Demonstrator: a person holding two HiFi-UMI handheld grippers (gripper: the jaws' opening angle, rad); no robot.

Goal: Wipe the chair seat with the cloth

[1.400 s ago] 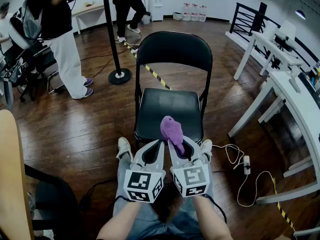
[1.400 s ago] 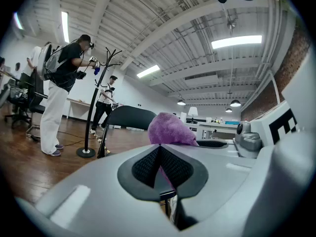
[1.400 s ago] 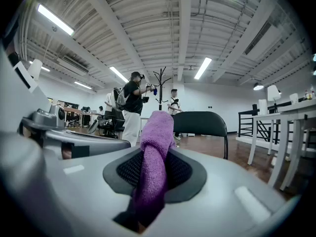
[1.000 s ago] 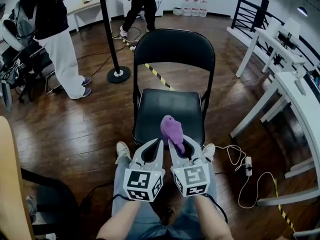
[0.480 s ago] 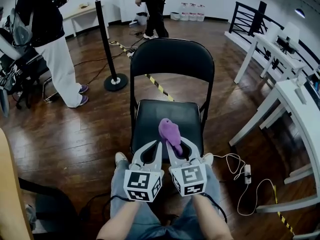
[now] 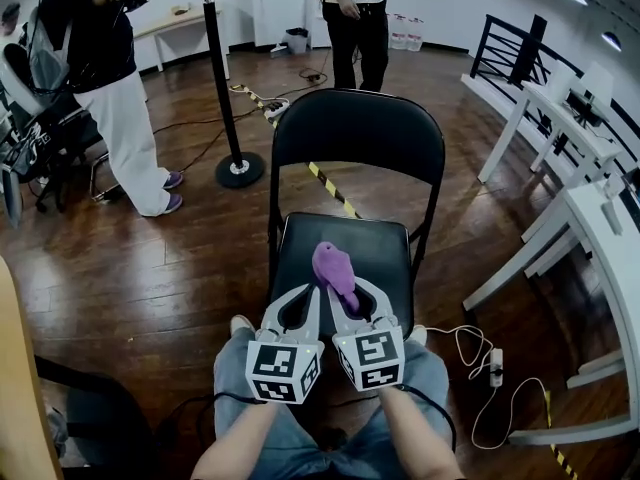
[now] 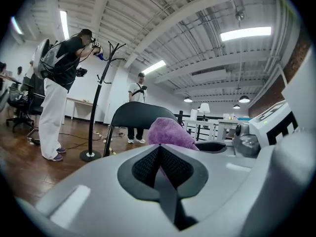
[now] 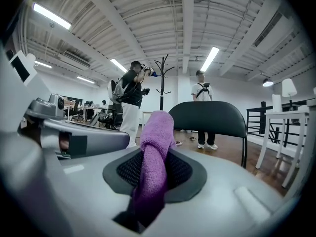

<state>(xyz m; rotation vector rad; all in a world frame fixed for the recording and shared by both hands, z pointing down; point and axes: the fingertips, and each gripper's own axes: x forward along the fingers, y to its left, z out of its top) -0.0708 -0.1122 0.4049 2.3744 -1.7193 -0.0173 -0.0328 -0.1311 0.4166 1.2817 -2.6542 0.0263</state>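
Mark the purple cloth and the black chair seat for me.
purple terry cloth (image 6: 334,265), head view, its bunched upper end.
black padded chair seat (image 6: 380,250), head view, bare patch right of the cloth.

We note that the lower end of the purple terry cloth (image 8: 155,132) disappears between the clamped jaws of the right gripper (image 8: 157,152). In the head view, the left gripper (image 6: 313,290) and the right one cover the front edge of the black padded chair seat (image 6: 380,253). The standing person in black trousers (image 6: 357,18) is cut off by the top edge.
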